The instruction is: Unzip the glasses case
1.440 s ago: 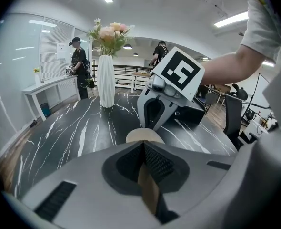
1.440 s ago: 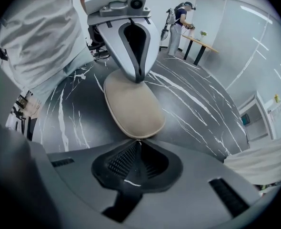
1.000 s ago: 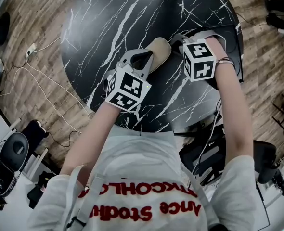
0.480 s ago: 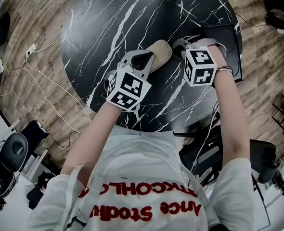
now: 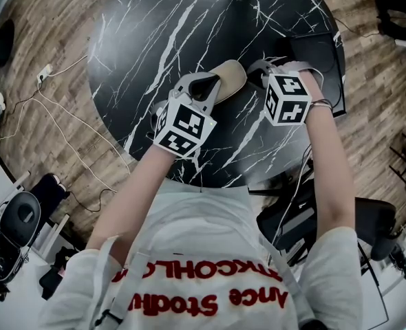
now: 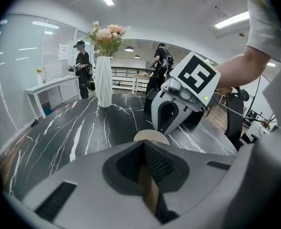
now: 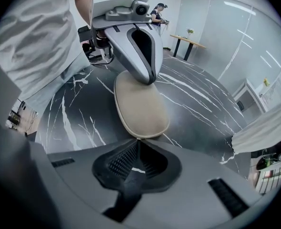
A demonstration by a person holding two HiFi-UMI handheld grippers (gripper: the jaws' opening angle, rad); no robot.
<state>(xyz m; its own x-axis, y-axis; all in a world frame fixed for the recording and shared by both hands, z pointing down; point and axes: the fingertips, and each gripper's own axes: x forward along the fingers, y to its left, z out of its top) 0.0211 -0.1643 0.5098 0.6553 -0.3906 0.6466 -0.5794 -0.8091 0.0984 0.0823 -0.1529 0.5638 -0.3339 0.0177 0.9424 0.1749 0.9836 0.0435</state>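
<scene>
A beige oval glasses case (image 5: 228, 78) lies on the black marble table (image 5: 155, 33). My left gripper (image 5: 206, 88) is shut on the case's near left end; in the left gripper view the beige shell (image 6: 151, 136) sticks out past the closed jaws (image 6: 147, 175). My right gripper (image 5: 259, 71) points steeply down at the case's right end. In the right gripper view its jaws (image 7: 137, 149) are closed right at the case's (image 7: 140, 104) rim, on the small zipper pull, which is mostly hidden. The left gripper (image 7: 147, 75) clamps the far end there.
A white vase of flowers (image 6: 103, 80) stands at the table's far side. A dark flat object (image 5: 320, 53) lies at the table's right edge behind my right hand. People (image 6: 82, 63) stand in the background. Cables (image 5: 51, 115) trail over the wooden floor on the left.
My right gripper has rolled a little about its own axis and shifted slightly at the case's end. The left gripper and the case have stayed put.
</scene>
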